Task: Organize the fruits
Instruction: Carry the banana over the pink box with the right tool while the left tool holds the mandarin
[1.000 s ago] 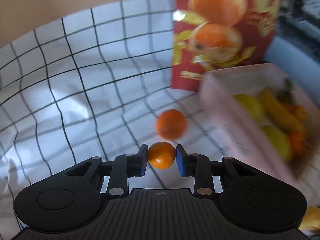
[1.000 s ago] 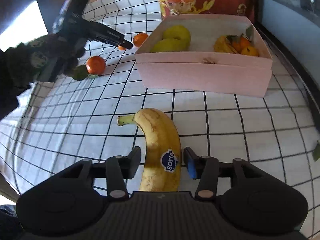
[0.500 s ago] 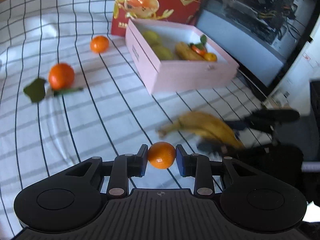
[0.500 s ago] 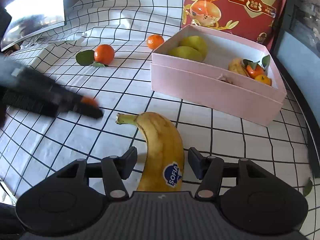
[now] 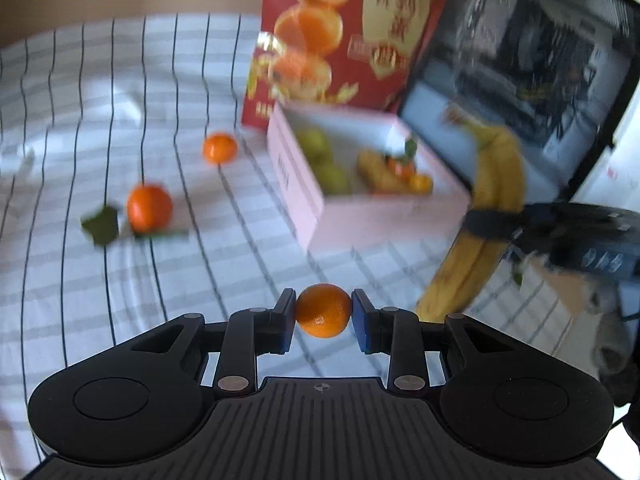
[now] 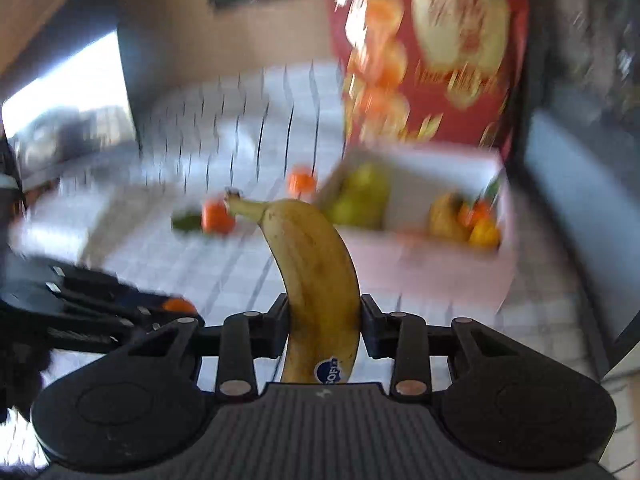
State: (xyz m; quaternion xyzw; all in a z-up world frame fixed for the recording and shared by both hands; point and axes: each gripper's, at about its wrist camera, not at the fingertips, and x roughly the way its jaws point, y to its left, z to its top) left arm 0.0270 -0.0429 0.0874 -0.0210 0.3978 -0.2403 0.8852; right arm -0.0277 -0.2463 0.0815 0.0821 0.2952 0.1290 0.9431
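Banana (image 6: 320, 280) now aloft between right tongs (image 6: 324, 320)

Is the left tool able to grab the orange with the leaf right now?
Probably not: the left tool is already shut on a small orange, so it has no room for the leafy orange lying on the cloth.

Tablecloth (image 5: 80, 280): soft, matt cloth. Box (image 5: 304, 200): matt pink card. Left gripper (image 5: 323, 315): matt black plastic. Banana (image 6: 320, 272): smooth, speckled peel.

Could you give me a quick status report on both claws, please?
Left claw shut on mandarin. Right claw shut on banana, lifted. Pink box ahead, unobstructed.
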